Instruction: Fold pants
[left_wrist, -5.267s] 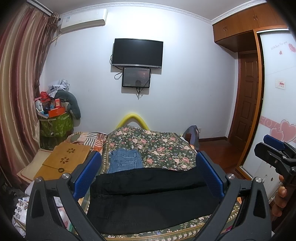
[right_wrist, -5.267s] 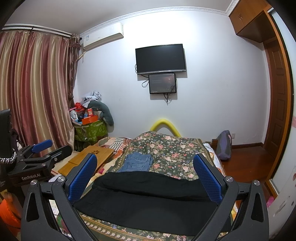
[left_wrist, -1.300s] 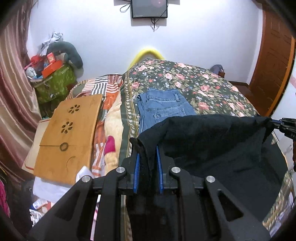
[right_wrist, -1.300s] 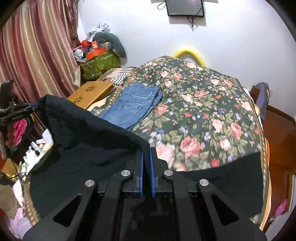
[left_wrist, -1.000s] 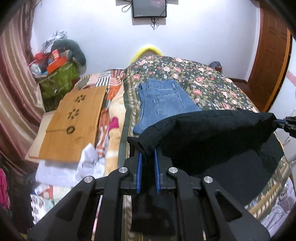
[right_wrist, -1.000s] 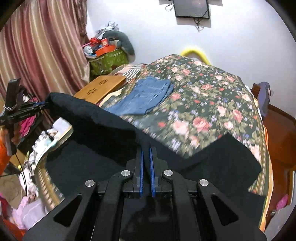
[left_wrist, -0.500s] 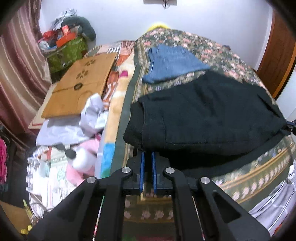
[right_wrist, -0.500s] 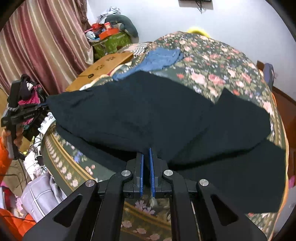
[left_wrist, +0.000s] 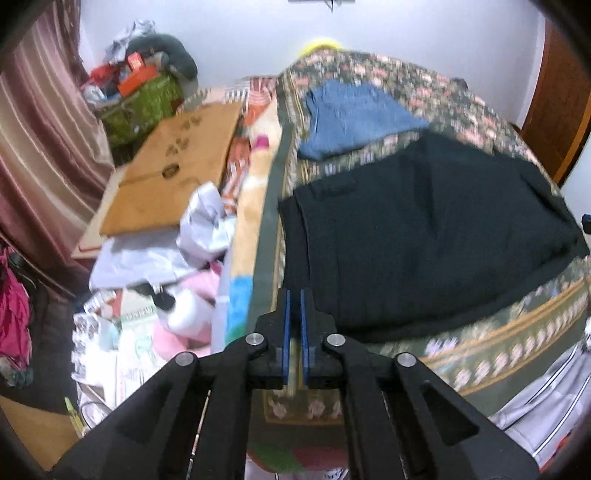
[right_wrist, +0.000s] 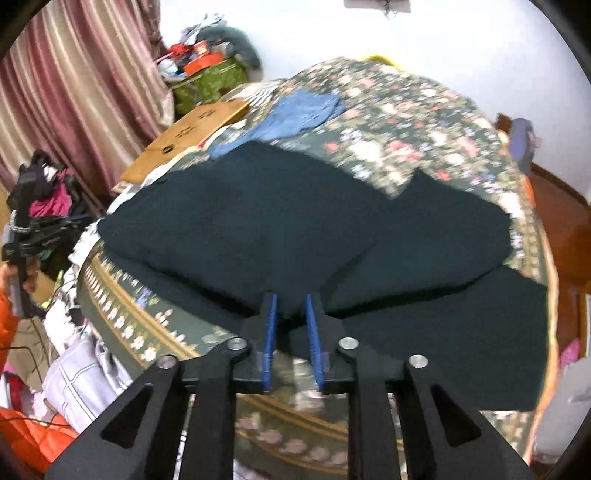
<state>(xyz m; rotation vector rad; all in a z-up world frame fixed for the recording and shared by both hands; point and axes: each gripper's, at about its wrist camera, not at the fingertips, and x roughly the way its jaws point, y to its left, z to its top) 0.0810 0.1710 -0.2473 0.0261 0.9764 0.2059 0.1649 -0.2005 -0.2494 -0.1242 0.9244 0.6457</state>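
Black pants (left_wrist: 424, 229) lie folded over on the flowered bedcover (left_wrist: 406, 74), near the bed's front edge. In the left wrist view my left gripper (left_wrist: 293, 295) is shut with nothing between its blue pads, just off the pants' near left corner. In the right wrist view the pants (right_wrist: 277, 221) spread wide, one leg end reaching right. My right gripper (right_wrist: 290, 299) is opening. The pants' front edge lies between its fingertips, and the pads stand clear of the cloth. My left gripper (right_wrist: 44, 229) shows at far left, in a hand.
Folded blue jeans (left_wrist: 351, 118) lie further back on the bed. A wooden board (left_wrist: 170, 166), papers and soft toys (left_wrist: 177, 295) crowd the floor on the left by the curtain (left_wrist: 37, 147). A wooden door (left_wrist: 561, 110) is on the right.
Both grippers carried the lifted pants edge down and toward the front, laying it flat. The left gripper has let go and drawn back. The right jaws have parted.
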